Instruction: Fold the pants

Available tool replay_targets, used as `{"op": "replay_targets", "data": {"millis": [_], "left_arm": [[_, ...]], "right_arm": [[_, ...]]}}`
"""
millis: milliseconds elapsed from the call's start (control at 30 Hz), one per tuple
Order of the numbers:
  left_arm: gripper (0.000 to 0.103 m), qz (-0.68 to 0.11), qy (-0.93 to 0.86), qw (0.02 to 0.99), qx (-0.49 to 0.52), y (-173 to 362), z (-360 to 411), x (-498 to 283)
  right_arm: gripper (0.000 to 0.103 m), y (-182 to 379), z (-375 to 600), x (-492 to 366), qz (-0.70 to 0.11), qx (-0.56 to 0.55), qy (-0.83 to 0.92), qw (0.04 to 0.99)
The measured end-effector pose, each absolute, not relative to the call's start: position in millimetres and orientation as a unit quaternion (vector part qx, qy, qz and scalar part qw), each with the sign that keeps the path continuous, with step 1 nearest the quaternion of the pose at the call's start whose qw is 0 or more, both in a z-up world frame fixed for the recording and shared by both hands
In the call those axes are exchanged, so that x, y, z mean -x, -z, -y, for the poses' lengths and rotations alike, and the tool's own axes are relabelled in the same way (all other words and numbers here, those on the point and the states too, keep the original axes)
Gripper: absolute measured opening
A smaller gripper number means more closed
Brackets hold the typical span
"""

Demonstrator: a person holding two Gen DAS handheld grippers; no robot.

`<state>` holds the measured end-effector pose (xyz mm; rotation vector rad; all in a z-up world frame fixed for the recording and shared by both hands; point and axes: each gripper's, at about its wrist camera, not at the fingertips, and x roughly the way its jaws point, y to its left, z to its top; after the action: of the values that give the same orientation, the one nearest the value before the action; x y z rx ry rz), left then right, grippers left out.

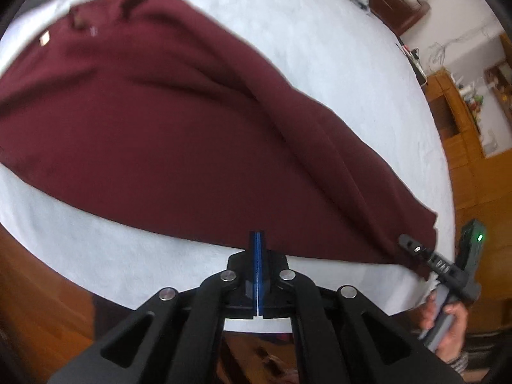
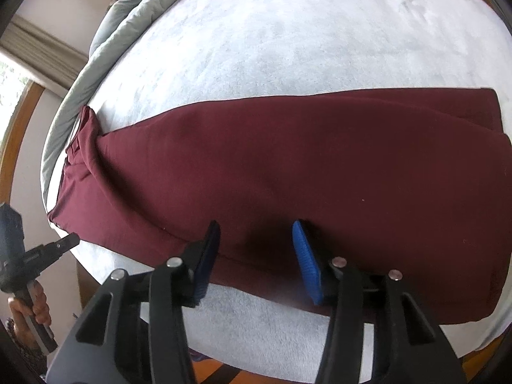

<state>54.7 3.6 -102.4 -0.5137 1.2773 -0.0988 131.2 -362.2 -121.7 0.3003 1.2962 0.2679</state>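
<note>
Bedroom, white fuzzy bed cover (image 1: 320, 48), wooden furniture behind.

Left wrist view: maroon pants (image 1: 160, 121) lie flat across cover, legs stacked lengthwise, waistband far left. Left gripper (image 1: 257, 240) pinched together, nothing in it, just short of near edge. Right gripper (image 1: 404, 240) at hem end, can't tell its state from this side.

Right wrist view: pants (image 2: 320, 166) fill middle of cover (image 2: 288, 32), smooth, few creases by crotch. Right gripper (image 2: 256, 233) spread wide over near edge. Fabric looks soft, light, floppy; I'd guess pinch hem corners.

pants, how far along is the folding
Done: the pants lie on the white bed with one leg folded over the other, hems stacked at one end. In hand: nothing gripped. The right hand-held gripper is open over the near edge at mid-leg; the left hand-held gripper is shut and empty, just short of the fabric. Left: folding the length, hems toward waistband.
</note>
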Motion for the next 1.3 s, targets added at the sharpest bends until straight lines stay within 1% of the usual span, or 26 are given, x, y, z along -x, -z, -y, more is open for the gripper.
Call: {"op": "replay_targets", "data": {"millis": [33,67,133,167,200,333,400,433,467,500,533,567,600,667,733,867,967,1067,1100,1167,1300], "left_arm": [[0.0,-0.583,0.05,0.775,0.238,98.9,-1.4,-63.3],[0.007,-0.577,0.05,0.782,0.229,95.2,2.4,-71.3],[0.041,-0.575,0.049,0.79,0.209,84.5,12.8,-98.5],[0.079,-0.578,0.046,0.789,0.204,82.3,15.4,-107.6],[0.088,-0.58,0.035,0.791,0.192,78.9,17.5,-119.0],[0.088,-0.615,-0.016,0.779,0.12,88.8,29.8,-174.9],[0.088,-0.635,-0.041,0.761,0.123,102.5,24.6,-193.0],[0.086,-0.644,-0.05,0.751,0.14,111.3,17.3,-201.1],[0.07,-0.652,-0.055,0.739,0.161,119.0,10.4,-205.5],[0.051,-0.654,-0.05,0.729,0.197,125.9,2.6,-206.3],[0.044,-0.65,-0.04,0.721,0.237,129.5,-3.6,-203.3],[0.026,-0.647,-0.036,0.717,0.257,129.7,-6.0,-200.2],[0.02,-0.644,-0.032,0.719,0.26,127.2,-5.6,-196.9],[0.017,-0.623,-0.028,0.742,0.245,114.5,-2.7,-184.6],[0.015,-0.597,-0.026,0.762,0.249,100.8,-0.5,-165.4],[0.015,-0.545,-0.021,0.798,0.257,76.8,-4.7,-109.6],[0.015,-0.531,-0.03,0.807,0.258,81.8,-11.7,-67.3],[0.015,-0.532,-0.028,0.81,0.246,109.5,-9.5,-43.9],[0.015,-0.53,-0.028,0.81,0.251,118.5,-15.2,-43.2],[0.016,-0.527,-0.023,0.806,0.269,132.5,-20.9,-43.9],[0.016,-0.516,-0.006,0.808,0.285,134.6,-23.9,-56.3]], "right_arm": [[0.051,121.6,360.3,-131.2,-0.599,-0.138,-0.122,0.779],[0.053,121.4,359.1,-131.0,-0.599,-0.136,-0.121,0.78],[0.055,122.0,358.5,-130.7,-0.599,-0.134,-0.12,0.78],[0.057,122.3,358.0,-131.3,-0.599,-0.133,-0.119,0.78],[0.058,122.4,357.1,-131.7,-0.599,-0.133,-0.12,0.781],[0.062,123.2,353.5,-132.4,-0.597,-0.128,-0.119,0.783],[0.063,123.2,350.2,-132.5,-0.595,-0.126,-0.12,0.784],[0.064,123.7,350.5,-132.4,-0.594,-0.127,-0.121,0.785],[0.064,124.0,351.3,-132.8,-0.594,-0.129,-0.123,0.785],[0.064,124.5,352.3,-132.9,-0.593,-0.132,-0.125,0.784],[0.064,125.0,353.4,-133.2,-0.593,-0.136,-0.127,0.784],[0.064,125.2,354.0,-133.9,-0.593,-0.138,-0.129,0.783],[0.064,125.3,355.0,-134.5,-0.592,-0.143,-0.131,0.782],[0.064,125.6,357.3,-135.9,-0.592,-0.148,-0.133,0.781],[0.063,125.4,359.1,-137.0,-0.592,-0.151,-0.136,0.779],[0.056,124.8,362.3,-137.8,-0.594,-0.152,-0.138,0.777],[0.056,124.0,366.1,-137.7,-0.598,-0.164,-0.142,0.771],[0.056,120.5,364.6,-135.1,-0.6,-0.154,-0.141,0.772],[0.057,117.6,365.5,-132.7,-0.598,-0.155,-0.14,0.774],[0.07,109.5,373.4,-125.4,-0.587,-0.169,-0.132,0.78],[0.07,96.7,414.0,-110.7,-0.574,-0.19,-0.087,0.792]]}}
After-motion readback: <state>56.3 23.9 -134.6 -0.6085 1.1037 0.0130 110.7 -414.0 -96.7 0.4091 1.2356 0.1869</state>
